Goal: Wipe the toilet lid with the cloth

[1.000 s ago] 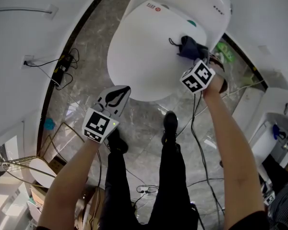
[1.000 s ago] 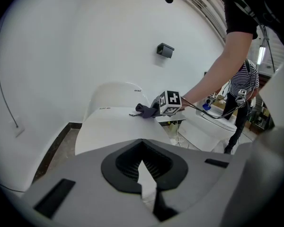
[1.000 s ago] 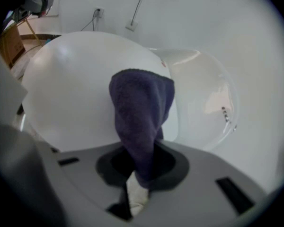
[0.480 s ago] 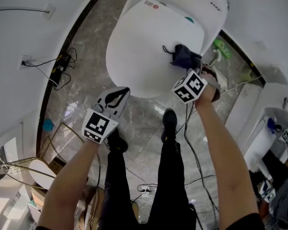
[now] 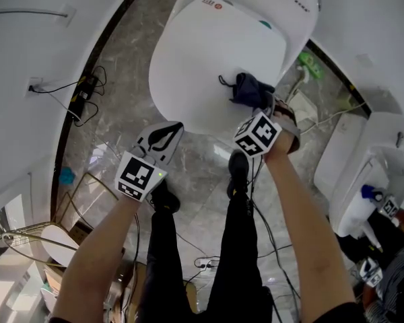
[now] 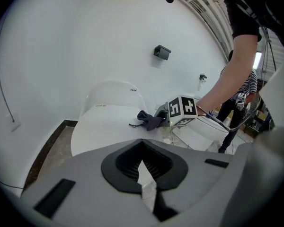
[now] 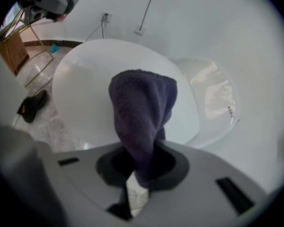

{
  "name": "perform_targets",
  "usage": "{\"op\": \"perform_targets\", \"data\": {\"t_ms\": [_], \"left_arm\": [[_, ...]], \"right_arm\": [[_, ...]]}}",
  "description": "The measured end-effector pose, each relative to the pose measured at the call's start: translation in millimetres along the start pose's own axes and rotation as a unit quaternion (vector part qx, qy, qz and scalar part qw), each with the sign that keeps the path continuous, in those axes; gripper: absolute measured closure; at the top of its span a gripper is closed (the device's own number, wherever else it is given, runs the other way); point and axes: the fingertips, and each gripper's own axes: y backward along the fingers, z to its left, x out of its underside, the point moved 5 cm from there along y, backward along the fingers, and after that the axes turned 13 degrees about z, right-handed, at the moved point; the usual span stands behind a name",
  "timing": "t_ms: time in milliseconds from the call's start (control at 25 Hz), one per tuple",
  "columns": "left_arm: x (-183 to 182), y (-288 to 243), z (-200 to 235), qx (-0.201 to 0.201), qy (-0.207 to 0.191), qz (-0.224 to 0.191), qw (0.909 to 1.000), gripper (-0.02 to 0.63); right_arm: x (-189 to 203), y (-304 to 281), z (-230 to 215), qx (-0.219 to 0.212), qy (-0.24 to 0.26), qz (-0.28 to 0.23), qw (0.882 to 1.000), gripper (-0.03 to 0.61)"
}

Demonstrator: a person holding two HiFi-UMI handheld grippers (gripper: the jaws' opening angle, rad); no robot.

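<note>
Right hand-held gripper: clenched on cloth
Cloth: on lid, 4 o'clock edge
Left hand-held gripper: closed, empty, 7 o'clock off lid
Do well: press flat, sweep toward 10 o'clock

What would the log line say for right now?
right tool: shut on cloth | cloth: resting on toilet lid | left tool: shut, empty, off the lid

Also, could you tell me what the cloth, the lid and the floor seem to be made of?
Cloth: soft dark purple-blue fabric, perhaps terry or microfibre, given its fuzzy nap and limp folds. Lid: smooth glossy white, probably plastic, though ceramic can't be ruled out. Floor: polished grey stone or stone-look tile, veined with a sheen.
</note>
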Motion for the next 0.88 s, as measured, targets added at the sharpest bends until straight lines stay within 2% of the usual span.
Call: {"op": "perform_targets", "data": {"t_ms": [320, 640, 880], "left_arm": [[-4.1, 8.0, -1.0, 0.002, -0.002, -0.004, 1.0, 0.6], [-0.2, 14.1, 1.9, -0.002, 0.004, -0.004, 1.0, 0.6], [5.3, 16.5, -0.3, -0.001, 0.009, 0.0, 1.0, 0.6]], "right_arm": [[-7.6, 23.0, 38.8, -0.027, 0.011, -0.01, 1.0, 0.514], [-26.4, 51.8, 85.4, -0.069, 0.046, -0.049, 0.995, 0.514], [-41.3, 70.6, 103.8, -0.127, 0.016, -0.092, 0.987, 0.514]]}}
